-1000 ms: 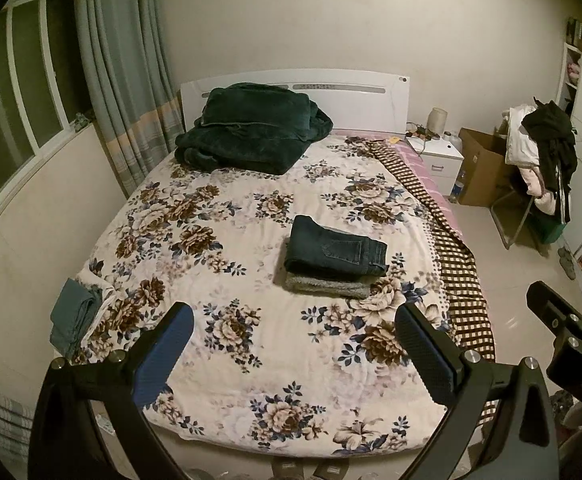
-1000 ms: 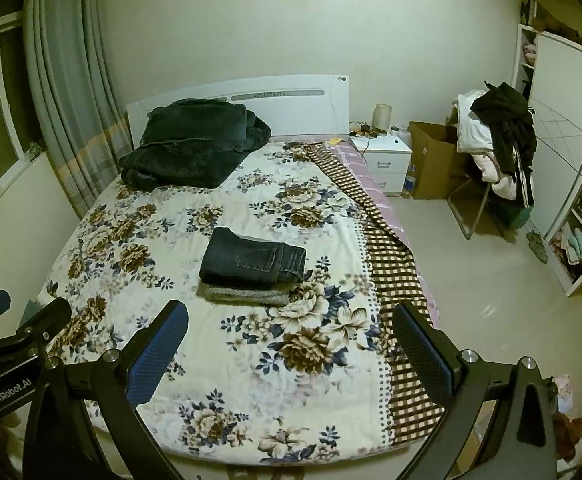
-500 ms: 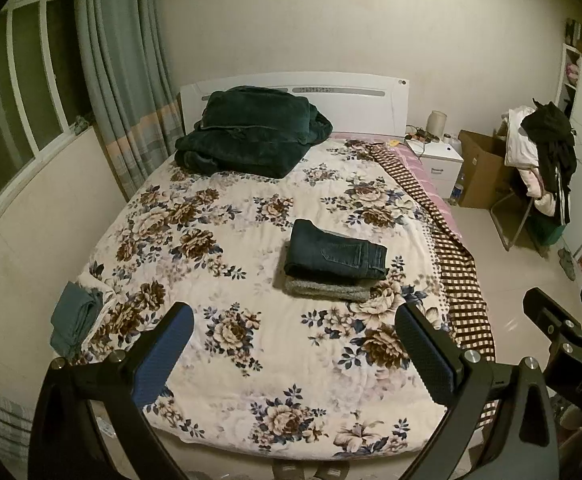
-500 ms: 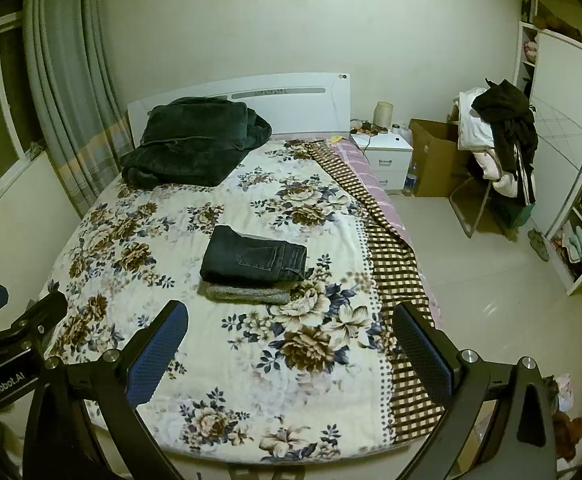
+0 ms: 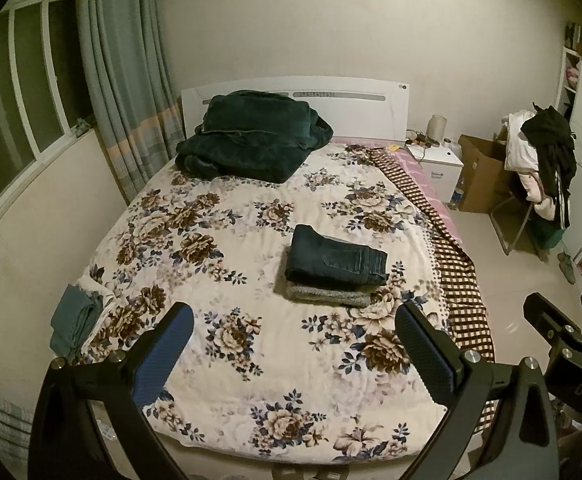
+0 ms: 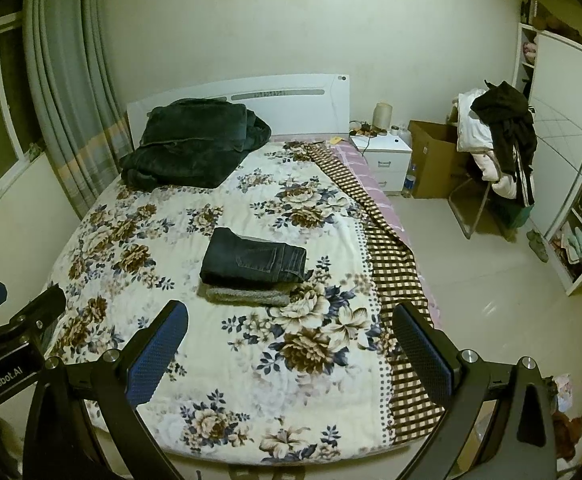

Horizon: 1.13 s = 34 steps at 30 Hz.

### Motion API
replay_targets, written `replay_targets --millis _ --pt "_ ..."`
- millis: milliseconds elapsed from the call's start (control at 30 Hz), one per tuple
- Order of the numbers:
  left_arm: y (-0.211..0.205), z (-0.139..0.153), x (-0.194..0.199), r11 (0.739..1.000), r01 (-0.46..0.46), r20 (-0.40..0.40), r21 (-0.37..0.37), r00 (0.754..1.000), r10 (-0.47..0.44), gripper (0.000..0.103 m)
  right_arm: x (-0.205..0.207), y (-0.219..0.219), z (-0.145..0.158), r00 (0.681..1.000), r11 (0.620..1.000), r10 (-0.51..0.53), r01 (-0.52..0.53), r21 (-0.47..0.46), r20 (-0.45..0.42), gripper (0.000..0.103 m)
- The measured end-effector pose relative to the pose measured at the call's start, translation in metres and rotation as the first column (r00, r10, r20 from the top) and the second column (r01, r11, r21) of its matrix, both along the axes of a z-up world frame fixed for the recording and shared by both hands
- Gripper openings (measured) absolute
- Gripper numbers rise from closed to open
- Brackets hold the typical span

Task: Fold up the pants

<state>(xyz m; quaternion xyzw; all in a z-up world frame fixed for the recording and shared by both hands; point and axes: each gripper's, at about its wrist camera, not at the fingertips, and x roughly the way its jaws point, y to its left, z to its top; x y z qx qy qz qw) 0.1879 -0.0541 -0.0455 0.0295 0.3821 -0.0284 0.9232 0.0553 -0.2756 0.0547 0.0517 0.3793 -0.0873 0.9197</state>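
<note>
Folded dark blue jeans (image 5: 337, 258) lie on top of a folded grey garment (image 5: 327, 295) in the middle of the floral bed cover (image 5: 227, 248). The stack also shows in the right wrist view, jeans (image 6: 255, 258) over grey garment (image 6: 247, 295). My left gripper (image 5: 293, 344) is open and empty, held back above the foot of the bed. My right gripper (image 6: 291, 342) is open and empty beside it, also well short of the stack.
A dark green blanket (image 5: 247, 142) is piled by the headboard. A folded teal cloth (image 5: 73, 322) hangs at the bed's left edge. A nightstand (image 6: 385, 160), a cardboard box (image 6: 435, 160) and a clothes-laden chair (image 6: 499, 148) stand on the right. A window and curtain (image 5: 119, 80) are on the left.
Both grippers have drifted back a little from the bed and stay open. The folded stack has not moved.
</note>
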Motion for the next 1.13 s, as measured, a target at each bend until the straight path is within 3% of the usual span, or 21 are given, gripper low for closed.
replay_targets --millis 1133 --pt "-0.0002 0.0050 -0.0077 1.000 -0.003 0.048 0.002 0.999 0.003 0.103 -0.0003 -0.0010 0.0007 1.000 1.000 0.000 0.000 0.005 0.003 0.103"
